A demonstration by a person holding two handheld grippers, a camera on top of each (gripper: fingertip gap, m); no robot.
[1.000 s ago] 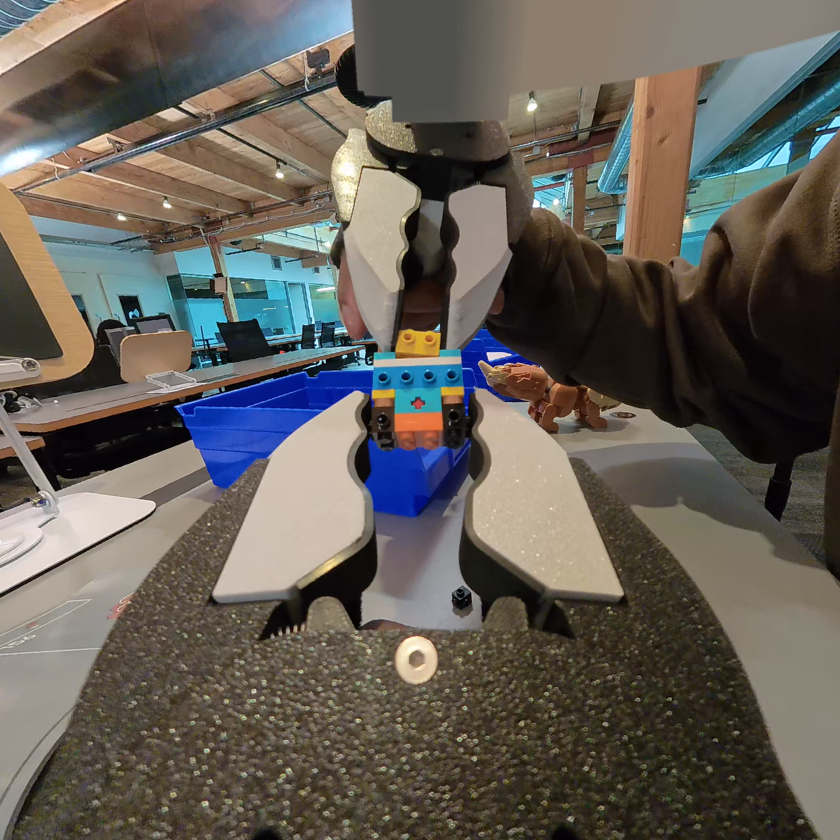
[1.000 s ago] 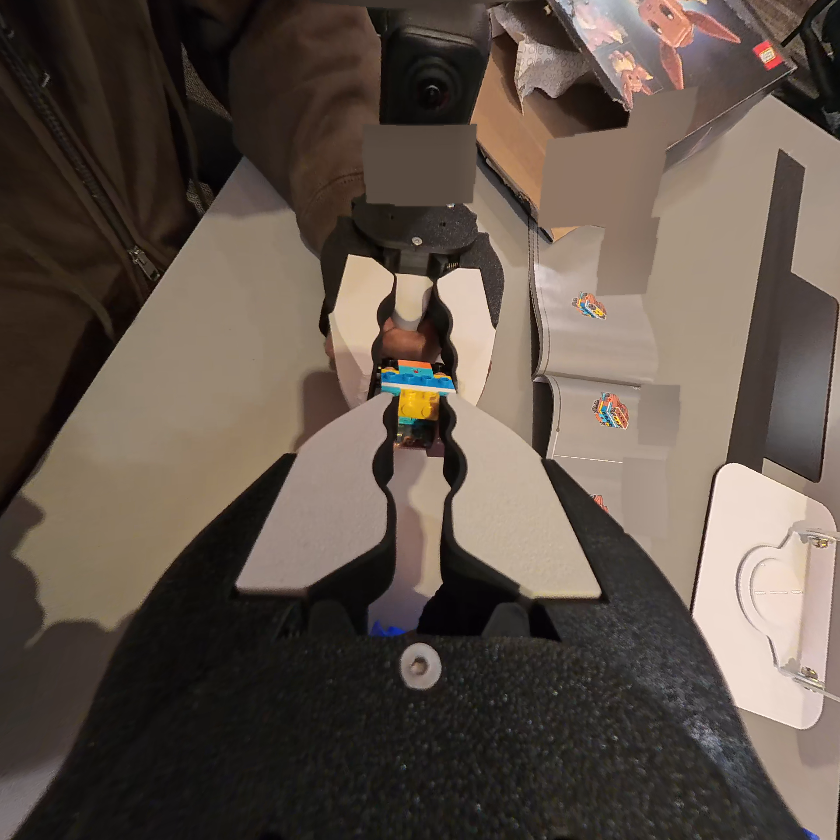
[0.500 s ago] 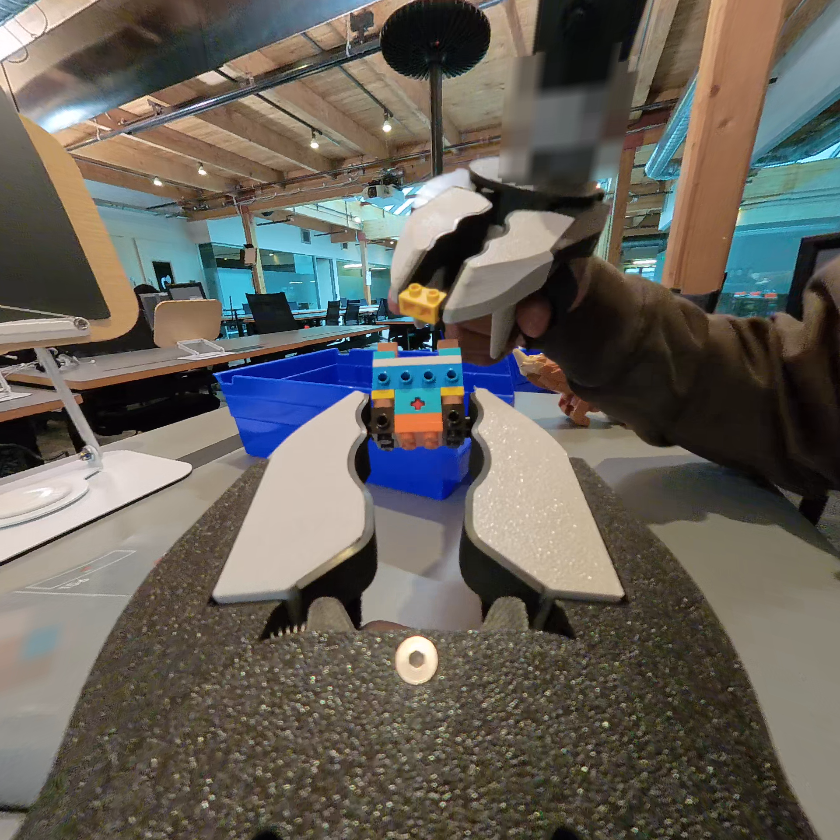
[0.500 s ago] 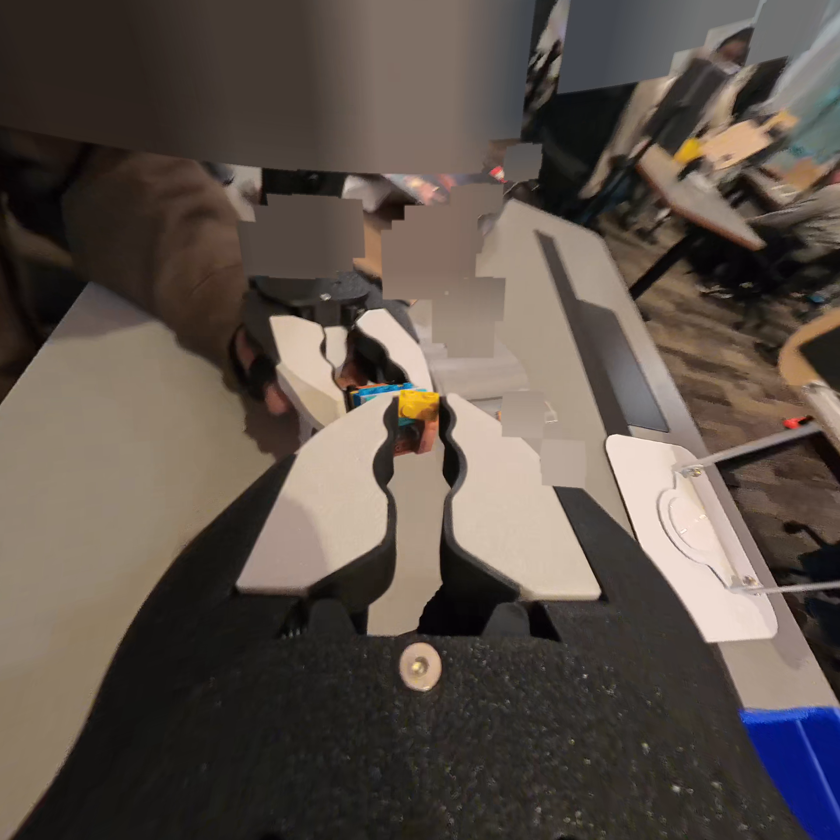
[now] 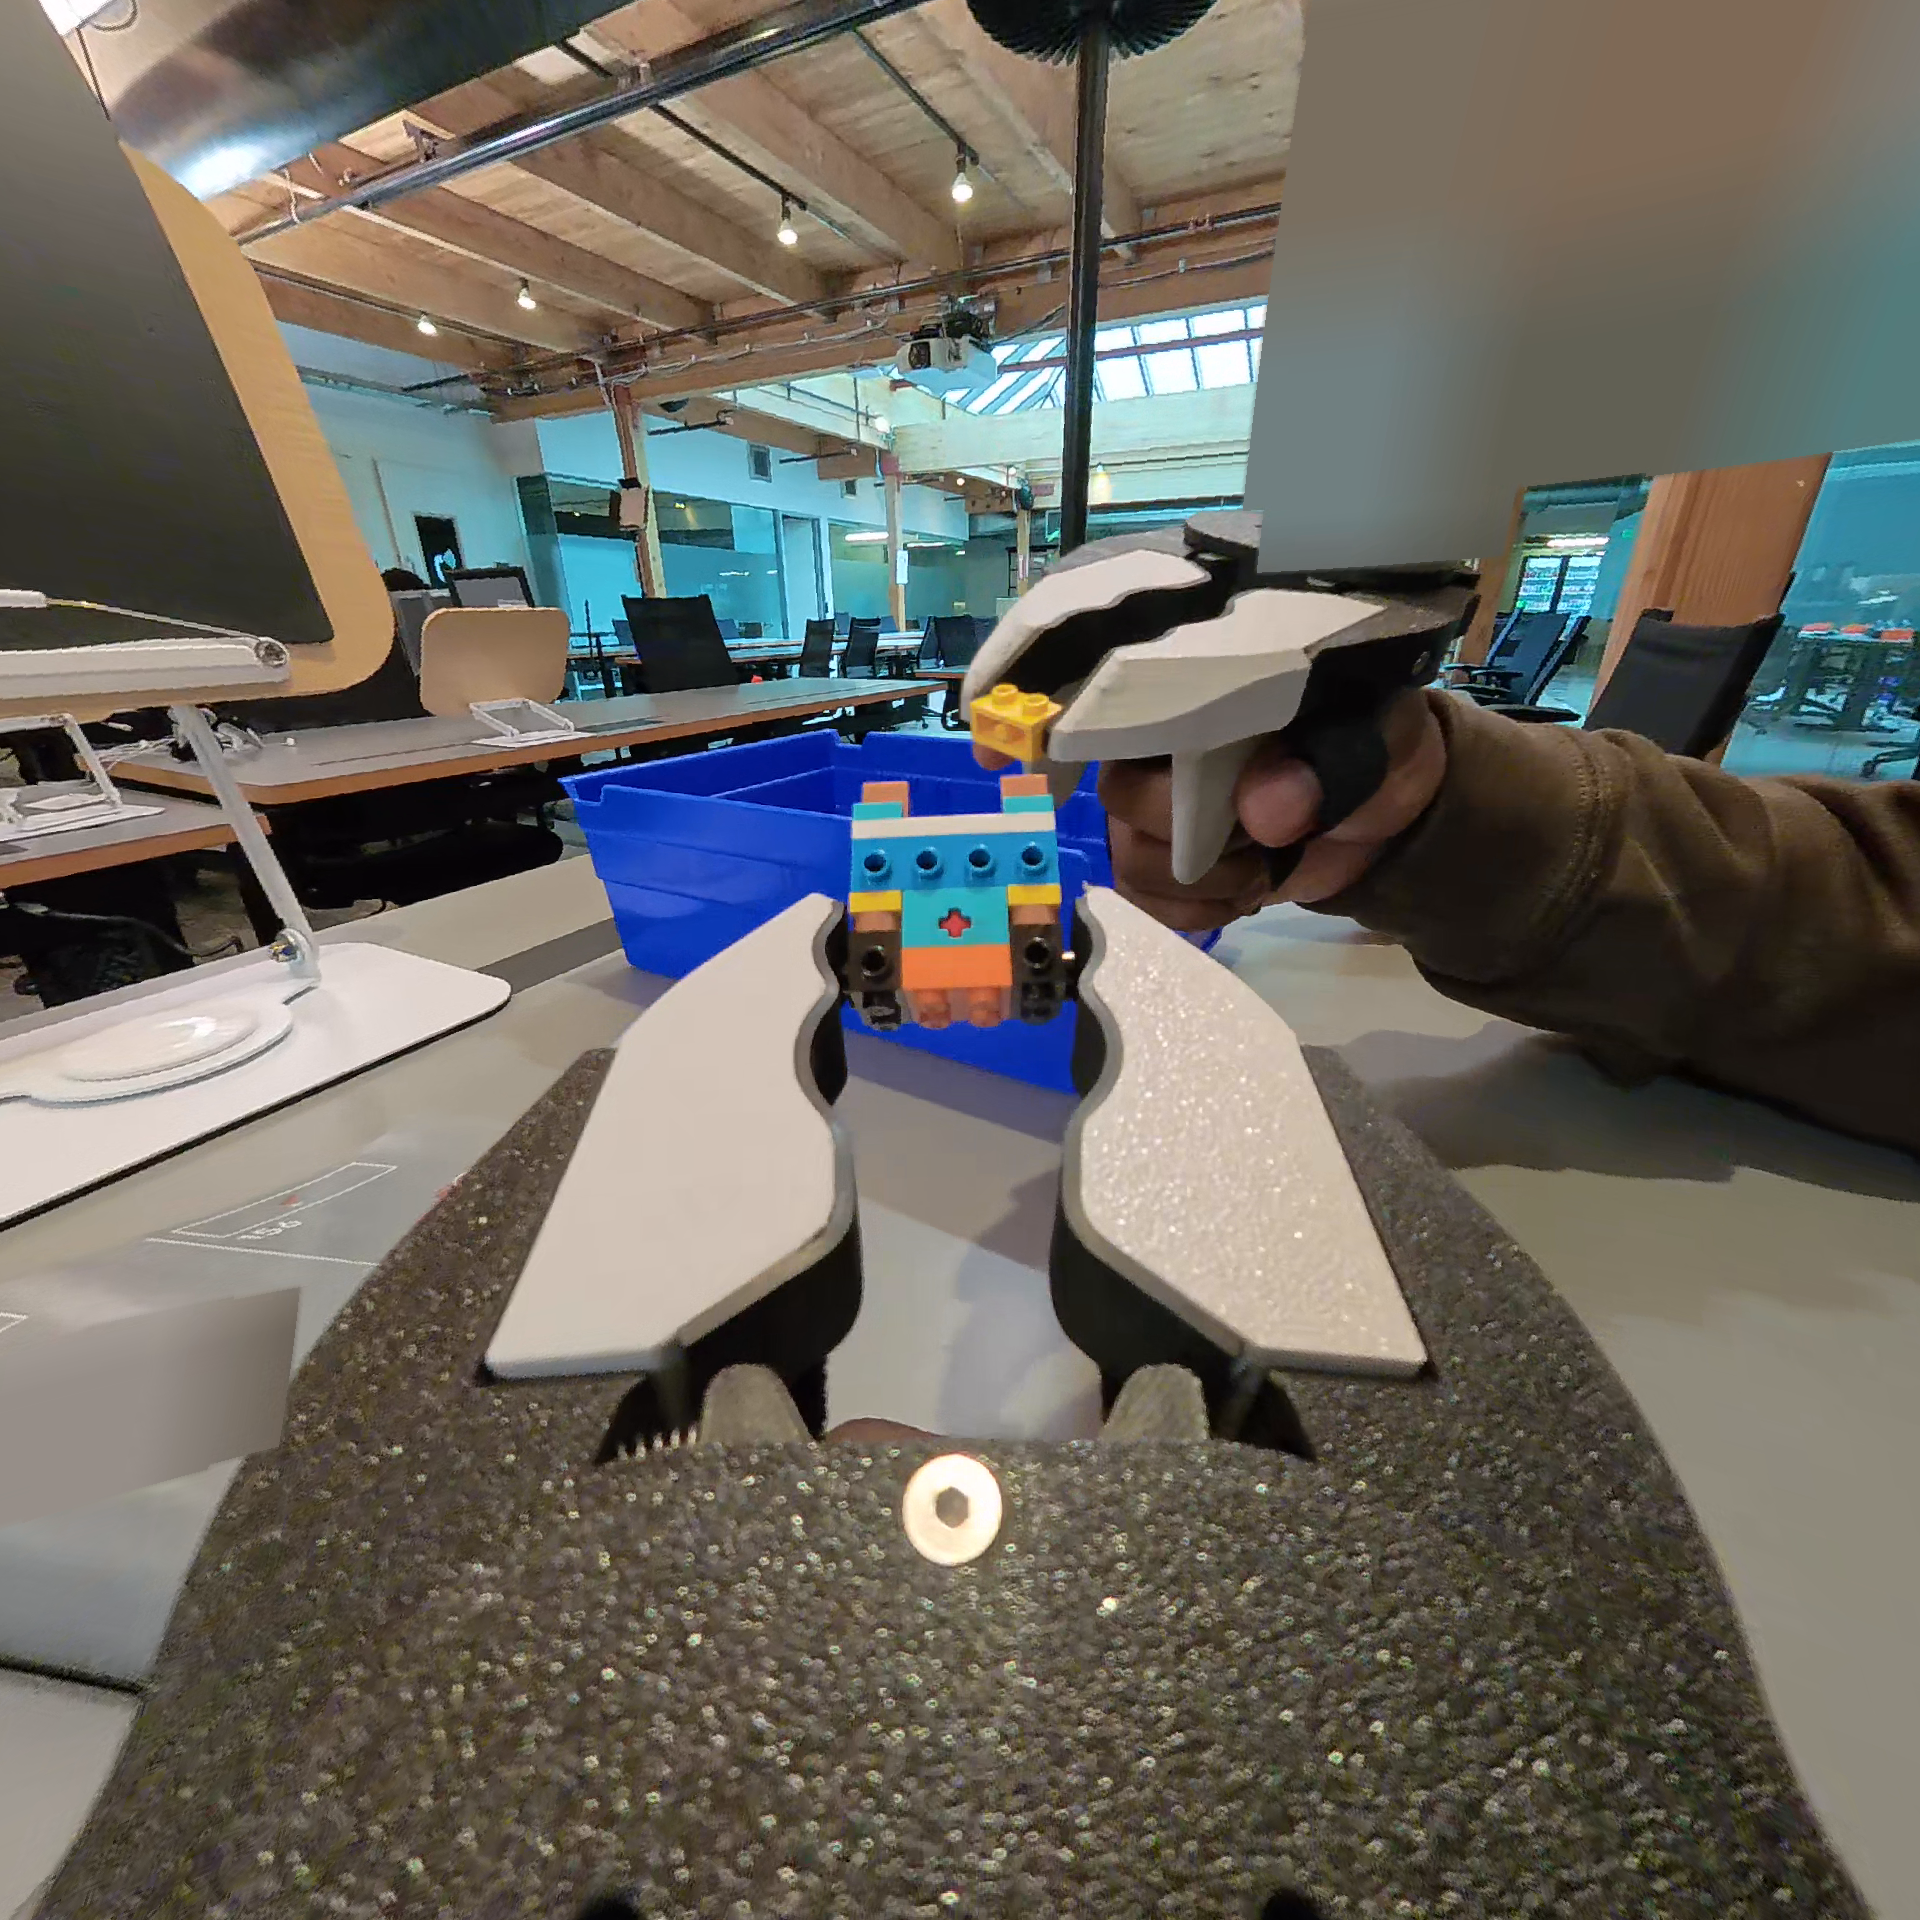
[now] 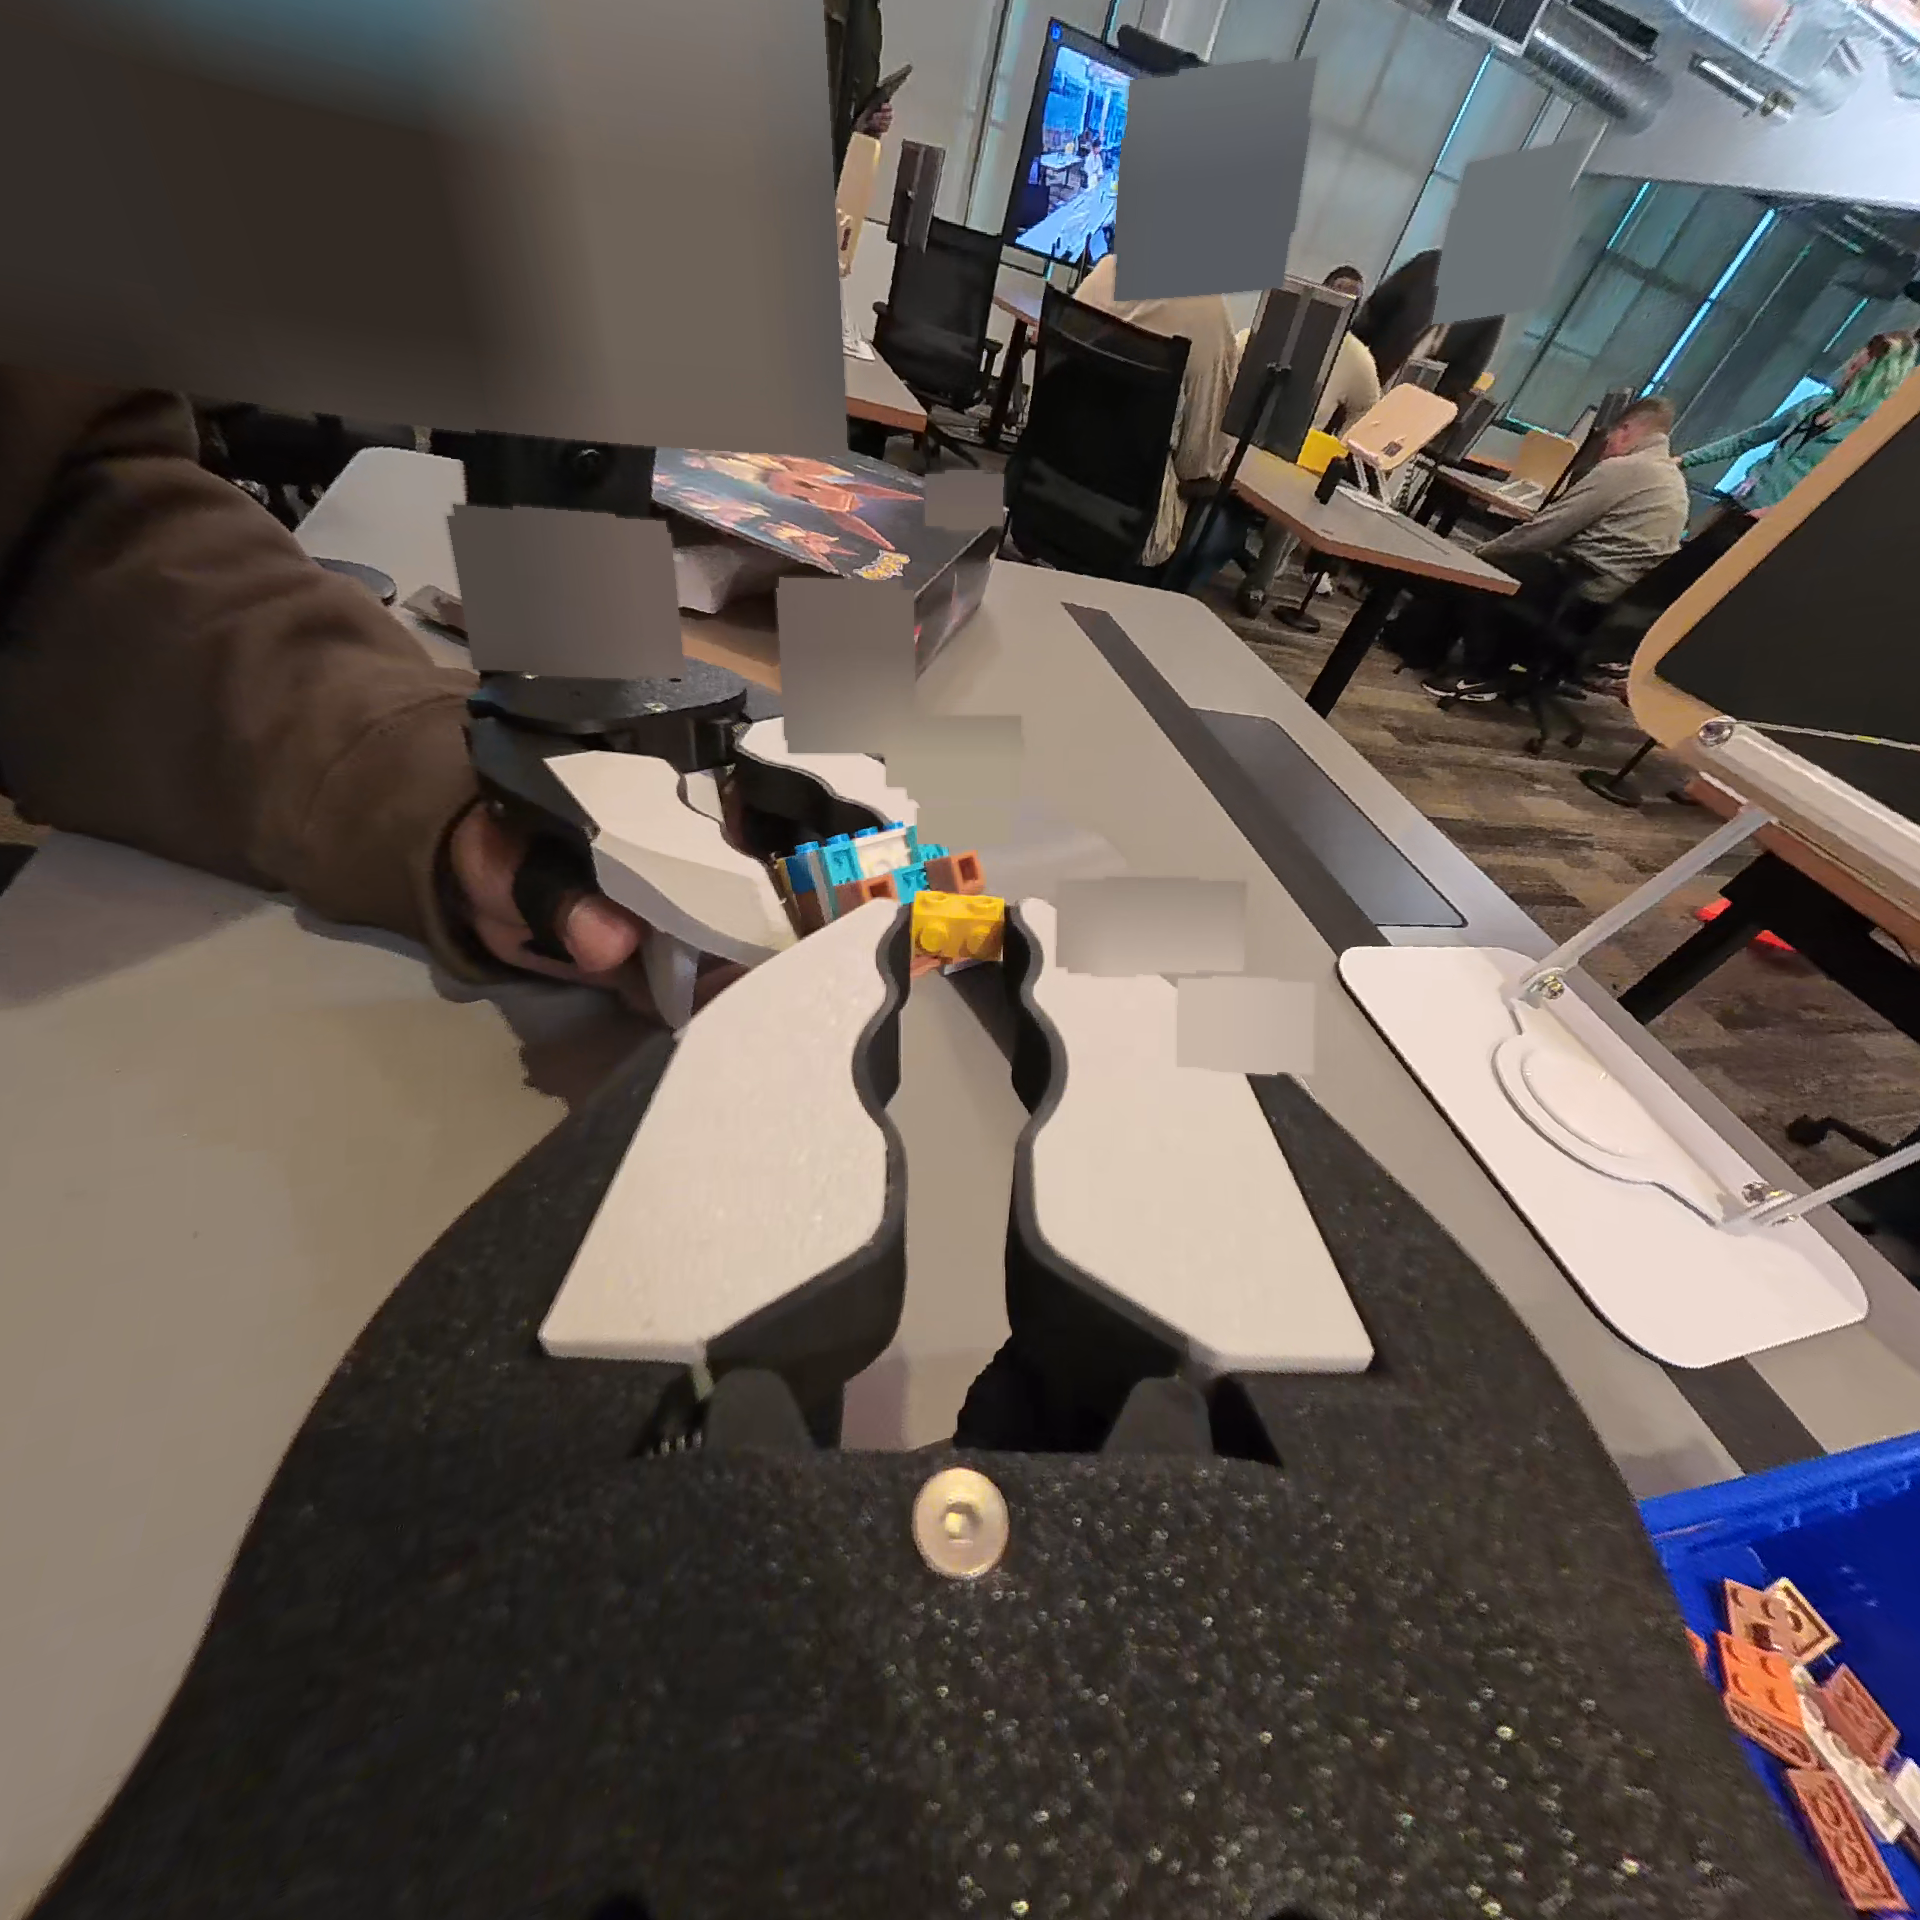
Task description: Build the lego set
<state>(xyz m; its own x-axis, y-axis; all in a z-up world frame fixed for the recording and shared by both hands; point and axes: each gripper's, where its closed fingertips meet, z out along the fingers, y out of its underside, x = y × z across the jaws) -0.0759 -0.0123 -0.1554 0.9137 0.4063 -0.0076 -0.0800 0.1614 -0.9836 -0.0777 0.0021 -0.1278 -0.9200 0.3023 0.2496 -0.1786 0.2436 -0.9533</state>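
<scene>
The left gripper (image 5: 956, 940) grips a partly built lego model (image 5: 954, 914) between its fingertips, clear of the grey tabletop (image 5: 1558, 1247). The model faces the left wrist camera: a blue studded row across the top, a teal panel with a red cross at centre, an orange block below, and black pieces at both sides where the fingers (image 5: 717, 1122) press in. Two short stubs rise from the model's top edge.

The right gripper (image 6: 956, 930) is clenched on a small yellow brick (image 6: 958, 925). In the left wrist view this gripper (image 5: 1023, 717) comes in from the right, held by a hand (image 5: 1247, 831) in a brown sleeve, and the yellow brick (image 5: 1013, 719) sits just above the right-hand stub – whether the two touch cannot be told.

A blue bin (image 5: 727, 842) stands on the tabletop directly behind the model. In the right wrist view a corner of a blue bin (image 6: 1787, 1538) at the near right edge of the tabletop holds loose brown pieces (image 6: 1797, 1704). A white stand base (image 6: 1579, 1153) lies along the right edge – the set's printed box (image 6: 821, 509) rests toward the far edge.
</scene>
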